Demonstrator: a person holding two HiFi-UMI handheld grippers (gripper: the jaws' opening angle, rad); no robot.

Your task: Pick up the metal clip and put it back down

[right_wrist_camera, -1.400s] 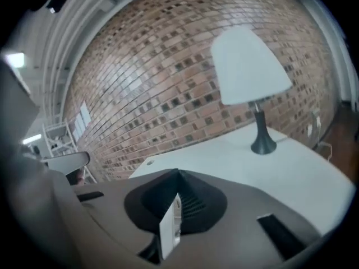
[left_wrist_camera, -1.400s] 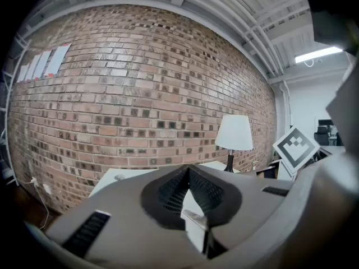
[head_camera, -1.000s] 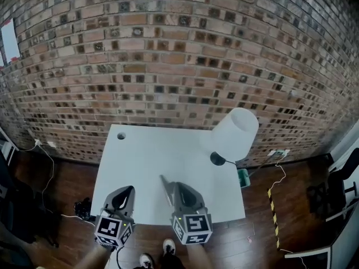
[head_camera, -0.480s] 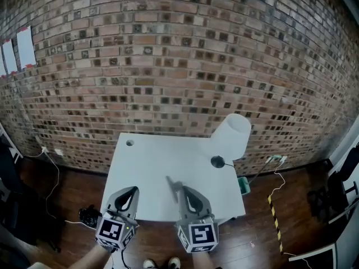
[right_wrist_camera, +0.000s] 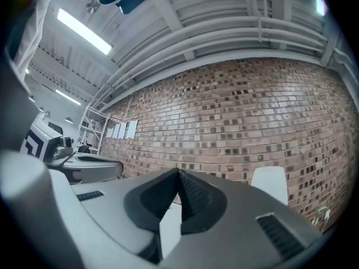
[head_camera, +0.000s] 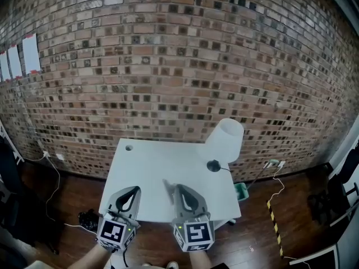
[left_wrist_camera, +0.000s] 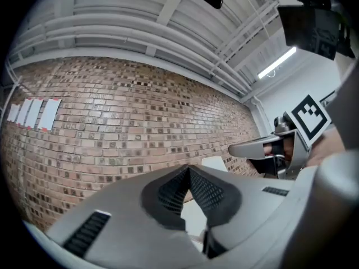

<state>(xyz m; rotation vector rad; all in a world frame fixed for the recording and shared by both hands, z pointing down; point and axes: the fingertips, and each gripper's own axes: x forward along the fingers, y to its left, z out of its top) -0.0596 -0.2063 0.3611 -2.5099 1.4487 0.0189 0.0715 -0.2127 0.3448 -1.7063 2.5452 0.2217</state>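
Metal, so probably stiff, light and slick. It is best pinched across its flat faces. No clip shows on the white table (head_camera: pixel 151 167) at lower centre. The left gripper (left_wrist_camera: pixel 188 170) and the right gripper (right_wrist_camera: pixel 178 171) are both pinched shut, with nothing between the jaws.

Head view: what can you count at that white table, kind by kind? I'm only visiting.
White rectangular table: 1
White-shaded lamp with a round black base: 1
Grey handheld grippers with marker cubes: 2, the left gripper and the right gripper
Small green bin on the floor beside the table: 1
Total: 5
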